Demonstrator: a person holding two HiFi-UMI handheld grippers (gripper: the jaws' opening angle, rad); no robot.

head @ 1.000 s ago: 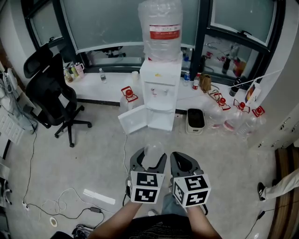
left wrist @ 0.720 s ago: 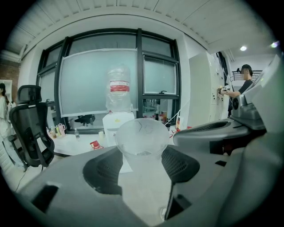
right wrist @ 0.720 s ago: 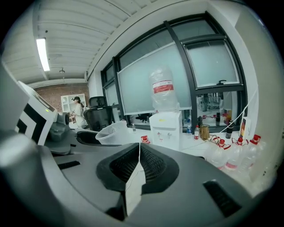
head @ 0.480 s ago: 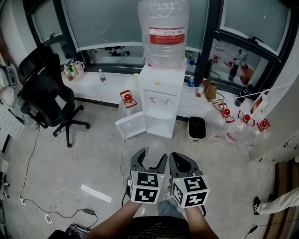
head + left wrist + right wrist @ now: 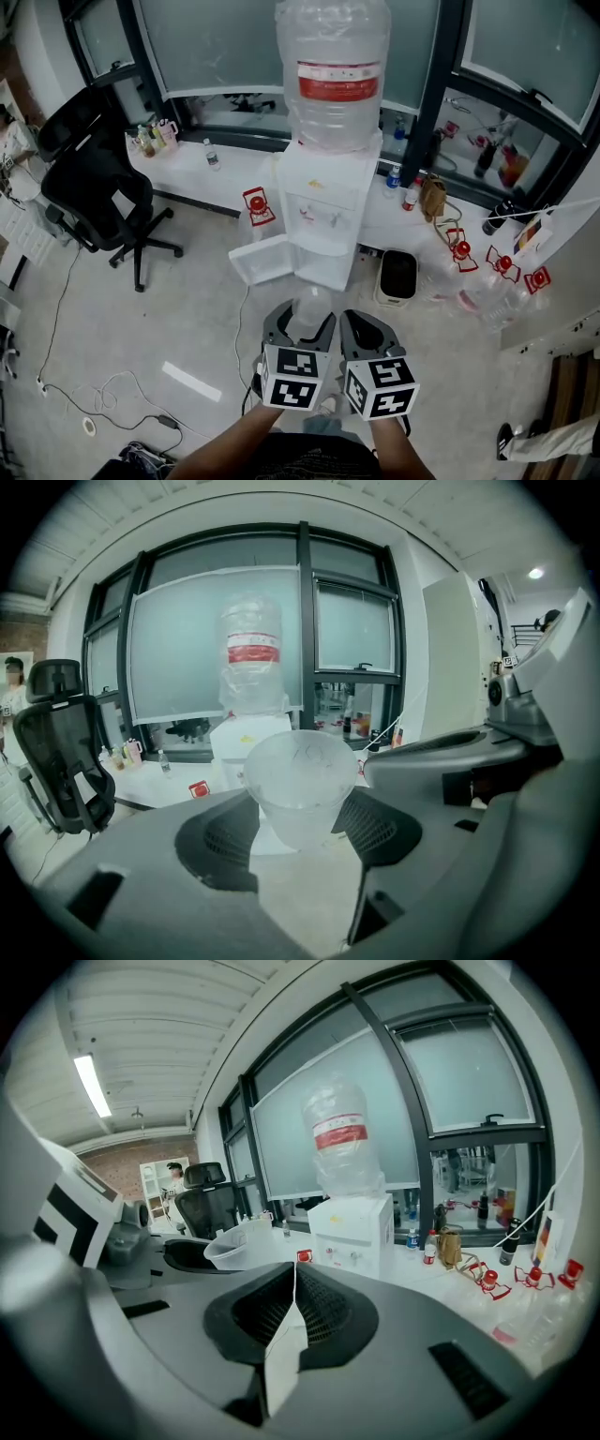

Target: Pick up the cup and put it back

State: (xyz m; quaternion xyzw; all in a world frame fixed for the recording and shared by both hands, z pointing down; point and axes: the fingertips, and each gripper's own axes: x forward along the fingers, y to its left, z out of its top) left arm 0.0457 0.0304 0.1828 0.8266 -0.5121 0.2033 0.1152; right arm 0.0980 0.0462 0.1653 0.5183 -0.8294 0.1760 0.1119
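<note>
A clear plastic cup (image 5: 300, 794) stands upright between the jaws of my left gripper (image 5: 298, 330), which is shut on it; the cup (image 5: 307, 309) also shows in the head view and the cup (image 5: 230, 1247) appears at the left of the right gripper view. My right gripper (image 5: 370, 333) hovers just beside the left one, its jaws pressed together with nothing between them. Both are held low over the floor, in front of a white water dispenser (image 5: 323, 216) topped by a large clear bottle (image 5: 333, 75).
The dispenser's lower door (image 5: 262, 260) hangs open. A black office chair (image 5: 94, 202) stands at the left. A black bin (image 5: 397, 277) and red-capped empty bottles (image 5: 497, 272) lie to the dispenser's right. Cables (image 5: 103, 398) trail over the floor. A white ledge (image 5: 202, 164) holds small bottles.
The view has drawn closer to the water dispenser, which looks larger and lower in the frame. Both grippers keep their pose, the cup still held in the left one.
</note>
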